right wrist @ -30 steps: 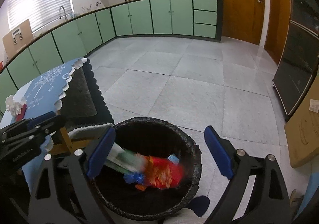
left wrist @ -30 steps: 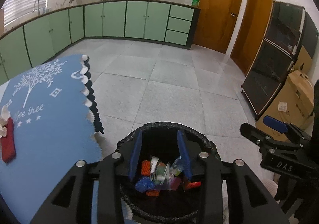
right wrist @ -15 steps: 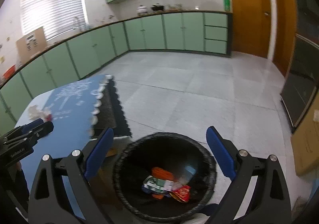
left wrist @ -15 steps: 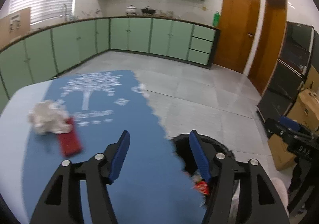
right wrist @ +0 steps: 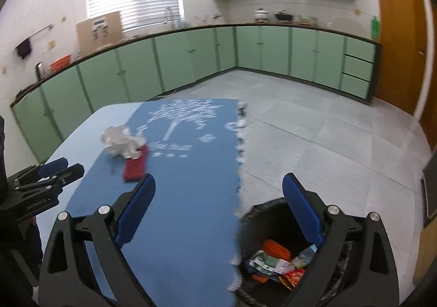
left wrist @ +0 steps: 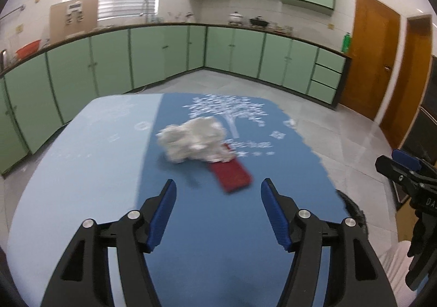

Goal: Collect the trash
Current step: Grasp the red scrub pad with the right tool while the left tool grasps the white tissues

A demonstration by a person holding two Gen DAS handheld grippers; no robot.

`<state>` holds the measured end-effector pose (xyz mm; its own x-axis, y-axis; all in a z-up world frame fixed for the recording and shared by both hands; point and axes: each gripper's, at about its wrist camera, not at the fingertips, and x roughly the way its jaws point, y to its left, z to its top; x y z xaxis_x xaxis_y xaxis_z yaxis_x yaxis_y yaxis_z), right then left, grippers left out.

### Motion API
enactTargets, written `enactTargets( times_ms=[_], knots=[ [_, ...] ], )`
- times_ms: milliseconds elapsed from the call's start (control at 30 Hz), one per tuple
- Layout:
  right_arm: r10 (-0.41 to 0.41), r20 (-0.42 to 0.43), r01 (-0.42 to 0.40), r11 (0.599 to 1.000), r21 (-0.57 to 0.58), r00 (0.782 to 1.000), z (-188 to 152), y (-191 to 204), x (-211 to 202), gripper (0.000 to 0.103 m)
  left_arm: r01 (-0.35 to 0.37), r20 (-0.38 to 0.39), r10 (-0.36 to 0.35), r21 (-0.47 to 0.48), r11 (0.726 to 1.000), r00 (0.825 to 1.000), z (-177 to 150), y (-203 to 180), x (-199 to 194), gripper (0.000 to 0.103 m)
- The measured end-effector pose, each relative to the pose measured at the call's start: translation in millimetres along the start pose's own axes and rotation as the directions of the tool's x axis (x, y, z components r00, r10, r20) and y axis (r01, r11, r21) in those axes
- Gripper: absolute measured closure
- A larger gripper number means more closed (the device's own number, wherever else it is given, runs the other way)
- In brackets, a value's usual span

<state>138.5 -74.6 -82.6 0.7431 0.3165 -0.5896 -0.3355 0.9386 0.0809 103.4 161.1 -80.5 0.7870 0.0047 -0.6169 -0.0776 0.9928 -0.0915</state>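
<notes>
A crumpled white paper wad (left wrist: pixel 193 139) lies on the blue tablecloth (left wrist: pixel 207 230), with a flat red packet (left wrist: pixel 230 173) touching its right side. My left gripper (left wrist: pixel 218 212) is open and empty, just short of both. Paper wad (right wrist: pixel 121 140) and red packet (right wrist: pixel 135 166) also show in the right wrist view. My right gripper (right wrist: pixel 218 211) is open and empty, over the table's right edge and the black-lined trash bin (right wrist: pixel 269 207). The bin holds several wrappers (right wrist: pixel 275 263). The left gripper (right wrist: pixel 52 173) shows at the left of the right wrist view, the right gripper (left wrist: pixel 404 167) at the right of the left wrist view.
The table (left wrist: pixel 82 159) has a light blue left part. The bin's rim (left wrist: pixel 353 210) peeks past the table's right edge. Green cabinets (left wrist: pixel 164 58) line the far walls across grey tile floor (right wrist: pixel 314 137). Wooden doors (left wrist: pixel 368 50) and a cardboard box (right wrist: pixel 426 252) are on the right.
My left gripper has swung from above the bin to over the table, facing the paper wad and red packet. My right gripper has risen and turned left; the dropped wrappers lie in the bin.
</notes>
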Motion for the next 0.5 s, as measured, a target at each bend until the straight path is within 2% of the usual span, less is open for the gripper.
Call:
enactTargets(
  times_ms=[100,300,500],
  knots=[
    [0.034,-0.036,-0.035,0.999,-0.026,0.999,0.7,27.4,24.9,0.011,-0.038,-0.02,0.037,-0.041,0.998,0.999,-4.6,25.5,6.3,0.039],
    [0.061,-0.044,-0.064,0.995,-0.076,0.997,3.1,72.1,61.5,0.011,-0.114,-0.037,0.111,-0.1,0.988,0.993,-14.1,63.7,17.1,0.039],
    [0.082,-0.066,-0.088,0.992,-0.093,0.994,2.6,100.8,94.8,0.012,-0.137,-0.04,0.133,-0.135,0.981,0.99,-15.8,80.4,21.5,0.039]
  ],
)
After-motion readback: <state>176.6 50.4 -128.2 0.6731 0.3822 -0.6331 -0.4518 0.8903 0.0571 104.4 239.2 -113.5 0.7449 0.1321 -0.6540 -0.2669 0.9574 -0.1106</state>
